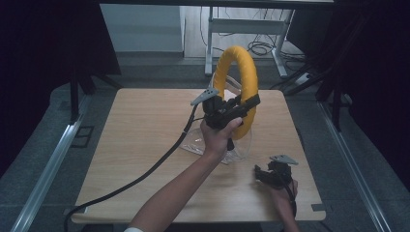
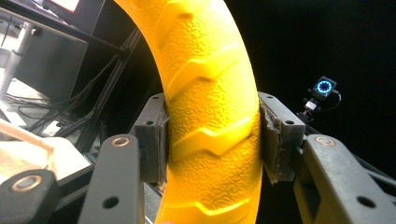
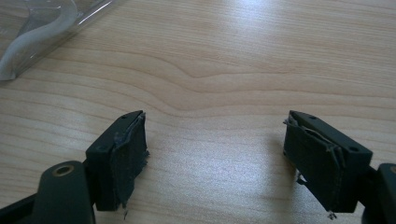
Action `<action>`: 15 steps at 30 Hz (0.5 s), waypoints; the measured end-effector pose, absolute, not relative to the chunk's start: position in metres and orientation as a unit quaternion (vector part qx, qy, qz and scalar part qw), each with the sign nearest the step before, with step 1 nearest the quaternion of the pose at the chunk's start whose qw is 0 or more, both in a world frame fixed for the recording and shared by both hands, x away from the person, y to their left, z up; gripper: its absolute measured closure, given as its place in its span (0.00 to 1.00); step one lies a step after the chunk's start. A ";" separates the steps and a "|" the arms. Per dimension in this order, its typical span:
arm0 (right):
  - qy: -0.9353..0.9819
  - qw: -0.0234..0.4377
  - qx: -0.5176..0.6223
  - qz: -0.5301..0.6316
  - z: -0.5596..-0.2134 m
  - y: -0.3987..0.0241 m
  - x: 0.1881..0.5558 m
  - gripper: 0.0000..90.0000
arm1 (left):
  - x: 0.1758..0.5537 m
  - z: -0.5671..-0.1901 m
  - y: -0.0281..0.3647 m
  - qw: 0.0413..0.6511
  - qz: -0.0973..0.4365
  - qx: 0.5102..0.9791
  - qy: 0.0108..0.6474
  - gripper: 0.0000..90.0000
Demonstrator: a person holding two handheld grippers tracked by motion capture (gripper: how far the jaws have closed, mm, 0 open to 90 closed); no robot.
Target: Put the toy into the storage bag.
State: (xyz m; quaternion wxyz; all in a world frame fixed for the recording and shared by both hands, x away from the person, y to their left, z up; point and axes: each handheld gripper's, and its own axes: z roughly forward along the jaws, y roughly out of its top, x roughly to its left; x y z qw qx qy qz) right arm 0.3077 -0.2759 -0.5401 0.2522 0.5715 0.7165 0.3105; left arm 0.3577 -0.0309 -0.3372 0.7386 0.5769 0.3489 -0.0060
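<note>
Left gripper (image 1: 244, 107) raised above table (image 1: 145, 145) centre, both pads pinching yellow ring (image 1: 239, 72), ring upright, treaded surface squeezed between pads (image 2: 161, 140). Clear plastic bag (image 1: 212, 147) lies on table under ring. Right gripper (image 1: 263, 175) rests low near table's front right edge, jaws spread wide, nothing between pads (image 3: 128, 154).

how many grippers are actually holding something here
1. The left gripper, raised above the table, is clamped on the yellow ring. The right gripper rests open near the table's front right, holding nothing.
</note>
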 end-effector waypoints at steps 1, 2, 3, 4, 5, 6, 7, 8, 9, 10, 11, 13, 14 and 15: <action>0.716 0.252 0.572 0.311 -0.540 -0.276 0.308 0.23 | 0.358 -0.339 -0.032 0.738 -0.008 0.577 0.351 0.56; 0.716 0.252 0.572 0.311 -0.540 -0.276 0.308 0.23 | 0.359 -0.340 -0.032 0.737 -0.008 0.577 0.352 0.56; 0.716 0.252 0.572 0.311 -0.540 -0.276 0.308 0.24 | 0.359 -0.342 -0.032 0.736 -0.010 0.577 0.354 0.56; 0.716 0.252 0.572 0.311 -0.540 -0.276 0.308 0.24 | 0.360 -0.344 -0.033 0.735 -0.011 0.578 0.355 0.56; 0.716 0.252 0.572 0.311 -0.540 -0.276 0.308 0.24 | 0.360 -0.346 -0.033 0.734 -0.012 0.577 0.358 0.56; 0.716 0.252 0.572 0.311 -0.540 -0.276 0.308 0.23 | 0.361 -0.348 -0.032 0.733 -0.011 0.578 0.359 0.56; 0.716 0.252 0.572 0.311 -0.540 -0.276 0.308 0.24 | 0.361 -0.349 -0.032 0.732 -0.011 0.578 0.361 0.56; 0.716 0.251 0.572 0.311 -0.540 -0.276 0.308 0.24 | 0.362 -0.351 -0.032 0.731 -0.011 0.577 0.363 0.56; 0.716 0.251 0.572 0.311 -0.540 -0.276 0.308 0.24 | 0.362 -0.352 -0.031 0.731 -0.011 0.577 0.364 0.56; 0.716 0.251 0.572 0.311 -0.540 -0.276 0.308 0.23 | 0.363 -0.354 -0.031 0.729 -0.009 0.578 0.367 0.56; 0.716 0.251 0.572 0.311 -0.540 -0.276 0.308 0.23 | 0.363 -0.355 -0.031 0.728 -0.009 0.577 0.369 0.56; 0.716 0.252 0.572 0.311 -0.540 -0.276 0.308 0.23 | 0.364 -0.357 -0.030 0.727 -0.008 0.576 0.373 0.56; 0.716 0.251 0.572 0.311 -0.540 -0.276 0.308 0.23 | 0.365 -0.359 -0.030 0.726 -0.008 0.576 0.375 0.56; 0.716 0.251 0.572 0.311 -0.540 -0.276 0.308 0.23 | 0.365 -0.360 -0.030 0.726 -0.009 0.576 0.376 0.56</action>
